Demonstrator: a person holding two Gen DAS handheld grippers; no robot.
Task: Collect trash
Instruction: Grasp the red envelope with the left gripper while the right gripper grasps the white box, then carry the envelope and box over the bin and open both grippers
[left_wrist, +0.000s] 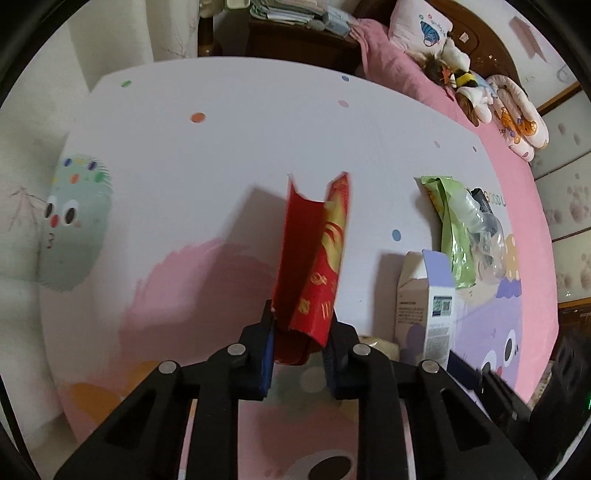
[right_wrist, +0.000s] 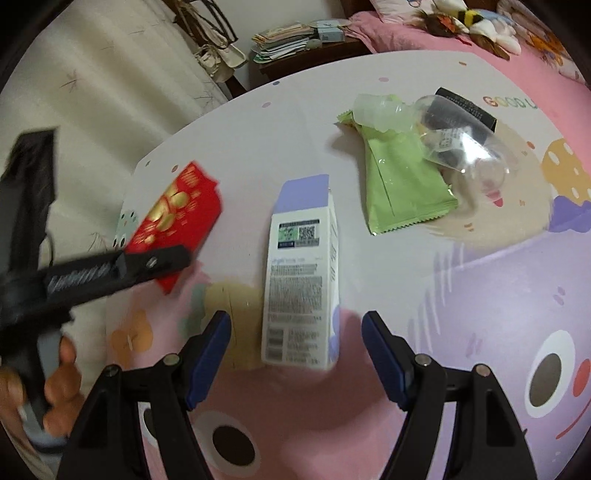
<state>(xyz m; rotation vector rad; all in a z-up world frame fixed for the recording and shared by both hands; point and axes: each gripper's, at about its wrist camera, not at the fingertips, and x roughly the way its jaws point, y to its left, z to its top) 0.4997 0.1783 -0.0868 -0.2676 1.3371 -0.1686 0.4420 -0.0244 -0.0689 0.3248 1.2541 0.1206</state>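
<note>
Between the blue pads of the left gripper (left_wrist: 300, 332), in the left wrist view, a red envelope (left_wrist: 314, 258) with gold print is clamped by its lower end and stands up above the desk (left_wrist: 240, 147). To its right a white box (left_wrist: 428, 302) lies on the cartoon-printed surface, and beyond it a green wrapper (left_wrist: 452, 229) sits under a clear plastic bottle (left_wrist: 487, 236).

Over in the right wrist view, the right gripper (right_wrist: 295, 354) is spread wide, its pads on either side of the near end of the white box (right_wrist: 301, 291) without touching it. At left, a hand (right_wrist: 61, 398) holds the left gripper (right_wrist: 162, 260), closed on the red envelope (right_wrist: 177, 218). Farther back lie the green wrapper (right_wrist: 399, 184) and clear bottle (right_wrist: 454, 144).
</note>
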